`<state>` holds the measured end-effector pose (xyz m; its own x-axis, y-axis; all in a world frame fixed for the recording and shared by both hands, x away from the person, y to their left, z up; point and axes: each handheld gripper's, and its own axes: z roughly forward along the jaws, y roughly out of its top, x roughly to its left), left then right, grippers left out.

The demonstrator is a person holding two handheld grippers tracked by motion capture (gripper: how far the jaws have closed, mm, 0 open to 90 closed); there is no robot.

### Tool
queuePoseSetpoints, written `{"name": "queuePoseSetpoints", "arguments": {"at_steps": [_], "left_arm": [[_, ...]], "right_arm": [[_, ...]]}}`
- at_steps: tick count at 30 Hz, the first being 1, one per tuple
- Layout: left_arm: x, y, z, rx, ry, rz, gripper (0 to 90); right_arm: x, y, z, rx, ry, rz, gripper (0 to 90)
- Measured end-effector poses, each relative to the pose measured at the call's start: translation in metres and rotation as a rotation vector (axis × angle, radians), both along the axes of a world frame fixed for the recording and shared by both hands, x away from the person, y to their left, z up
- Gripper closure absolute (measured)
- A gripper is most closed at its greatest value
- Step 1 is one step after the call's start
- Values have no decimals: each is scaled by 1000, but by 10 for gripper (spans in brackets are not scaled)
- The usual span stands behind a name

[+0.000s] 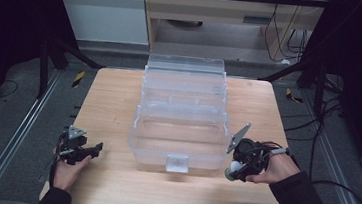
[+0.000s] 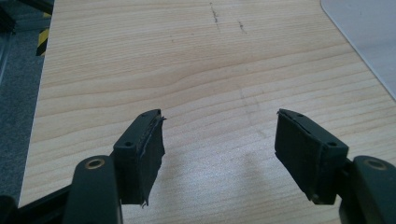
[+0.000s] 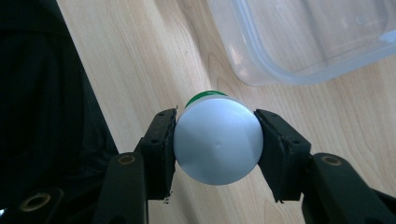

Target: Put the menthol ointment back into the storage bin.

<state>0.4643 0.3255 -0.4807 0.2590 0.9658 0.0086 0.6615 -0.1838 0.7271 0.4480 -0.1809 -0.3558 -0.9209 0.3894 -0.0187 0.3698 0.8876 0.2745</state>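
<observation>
A pale wooden table (image 1: 119,101) with fine straight grain and a few dark scuffs stands on grey carpet, with metal rails along both sides, black frame legs, loose cables at the right and a light wood cabinet behind.

On the table sits a clear plastic organiser box (image 1: 181,117), opened into stepped tiers, with rounded corners and a small front latch. It lies between the 2 grippers, just ahead and inward of each.

The left gripper (image 2: 219,140) hovers low over bare wood, its 2 black jaws spread wide with nothing between them; the ribbed pads (image 2: 152,154) look frayed at the edges.

The right gripper (image 3: 215,140) is closed on a small bottle (image 3: 217,142), a smooth white round end facing the camera with a green band behind it. The box's rounded corner lies just ahead of the jaws, apart from the bottle.
</observation>
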Motion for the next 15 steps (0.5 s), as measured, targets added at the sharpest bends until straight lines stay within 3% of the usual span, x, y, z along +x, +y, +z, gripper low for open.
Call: {"name": "queuePoseSetpoints", "arguments": {"at_steps": [15], "left_arm": [[0, 0, 0, 0, 4, -4, 322]], "right_arm": [[9, 9, 28, 34, -16, 4, 505]]}}
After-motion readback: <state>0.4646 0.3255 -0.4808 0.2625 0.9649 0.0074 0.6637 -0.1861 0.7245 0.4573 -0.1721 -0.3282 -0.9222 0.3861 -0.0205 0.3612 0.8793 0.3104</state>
